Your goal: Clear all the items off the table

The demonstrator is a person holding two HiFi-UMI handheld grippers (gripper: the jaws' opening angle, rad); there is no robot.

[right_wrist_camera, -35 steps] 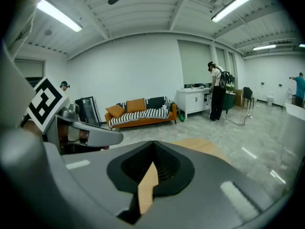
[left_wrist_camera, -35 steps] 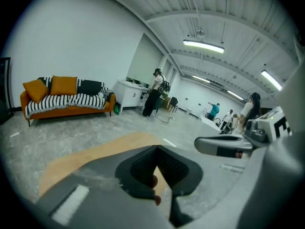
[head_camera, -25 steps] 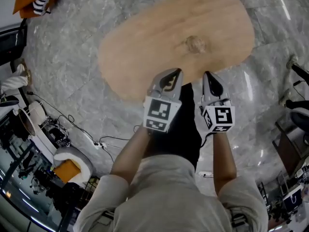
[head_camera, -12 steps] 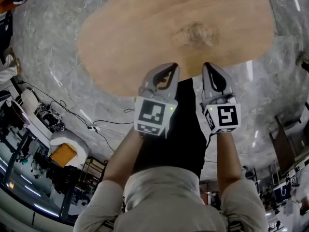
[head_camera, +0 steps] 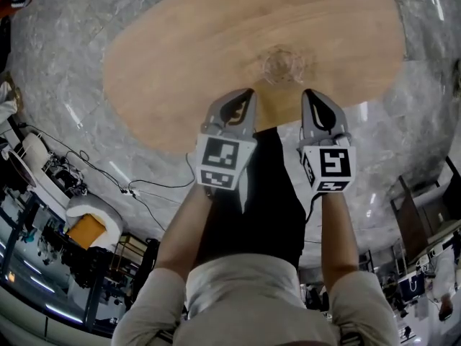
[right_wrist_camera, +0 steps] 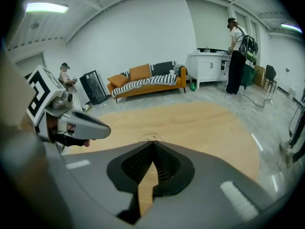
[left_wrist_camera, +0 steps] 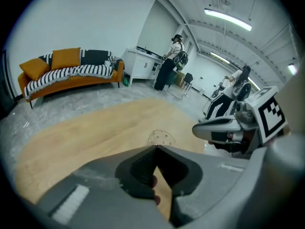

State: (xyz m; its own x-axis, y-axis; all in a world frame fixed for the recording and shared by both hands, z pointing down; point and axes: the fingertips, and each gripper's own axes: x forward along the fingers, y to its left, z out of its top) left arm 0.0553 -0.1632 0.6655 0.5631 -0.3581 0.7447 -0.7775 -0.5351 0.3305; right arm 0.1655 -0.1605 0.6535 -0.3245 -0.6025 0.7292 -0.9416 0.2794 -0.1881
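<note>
A clear glass dish [head_camera: 282, 65] stands near the middle of the oval wooden table [head_camera: 180, 63], the only item I see on it. My left gripper [head_camera: 245, 96] and right gripper [head_camera: 311, 96] hover side by side over the table's near edge, both shut and holding nothing. In the left gripper view the glass dish [left_wrist_camera: 161, 138] lies just beyond my closed left gripper [left_wrist_camera: 156, 147], with the right gripper [left_wrist_camera: 219, 128] at the right. In the right gripper view the glass dish [right_wrist_camera: 149, 138] peeks over my shut right gripper [right_wrist_camera: 152, 142], half hidden by it.
Grey marble floor surrounds the table. Cables and equipment [head_camera: 72, 186] clutter the floor at the left. An orange sofa [right_wrist_camera: 143, 80] and a white counter [right_wrist_camera: 209, 63] stand along the far wall, where a person [right_wrist_camera: 236, 46] is standing. More equipment sits at the right [head_camera: 425, 222].
The view has closed in on the table, which now fills more of the frame. Both grippers have moved forward over its near edge, still shut, closer to the glass dish.
</note>
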